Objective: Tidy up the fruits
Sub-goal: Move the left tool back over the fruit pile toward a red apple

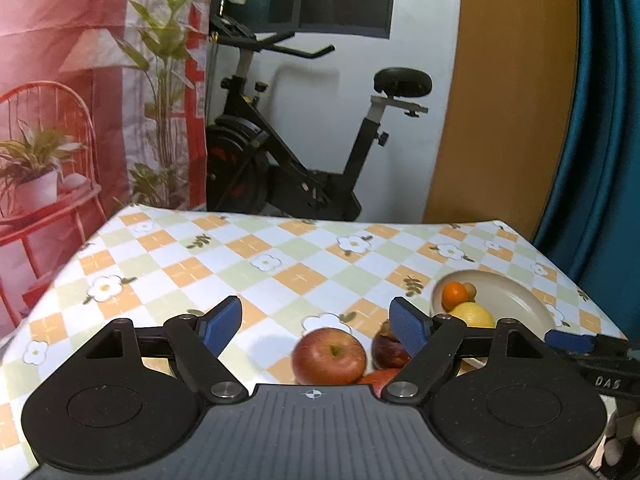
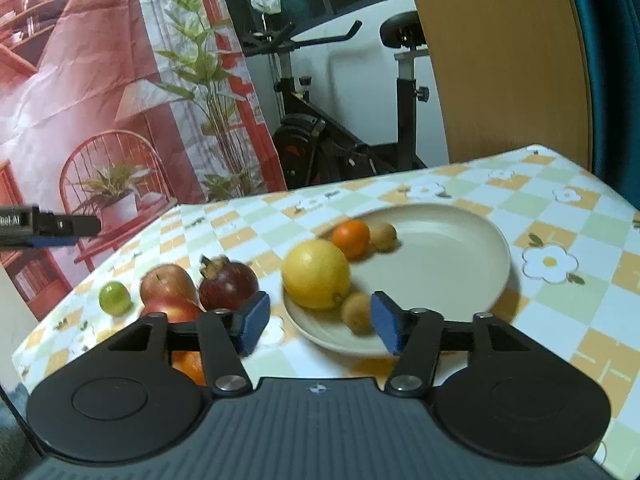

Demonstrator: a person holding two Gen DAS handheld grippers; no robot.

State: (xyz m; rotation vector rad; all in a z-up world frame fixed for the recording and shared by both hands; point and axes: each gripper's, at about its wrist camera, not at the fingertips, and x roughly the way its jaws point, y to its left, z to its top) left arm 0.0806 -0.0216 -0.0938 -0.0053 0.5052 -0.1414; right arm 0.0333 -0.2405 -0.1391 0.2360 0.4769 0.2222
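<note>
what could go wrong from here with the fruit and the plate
1. The lemon sits at the plate's near rim, and so does a small brown fruit beside it; a nudge could roll either onto the tablecloth.
2. The apple, mangosteen and lime crowd together, so open jaws closing on one may knock its neighbours.

An orange [image 2: 189, 364] at seven o'clock hides mostly behind the right gripper's [image 2: 318, 322] arm. The plate's [image 2: 460, 248] far rim is blurred. The left gripper [image 1: 316, 326] partly covers the mangosteen [image 1: 387, 346].
</note>
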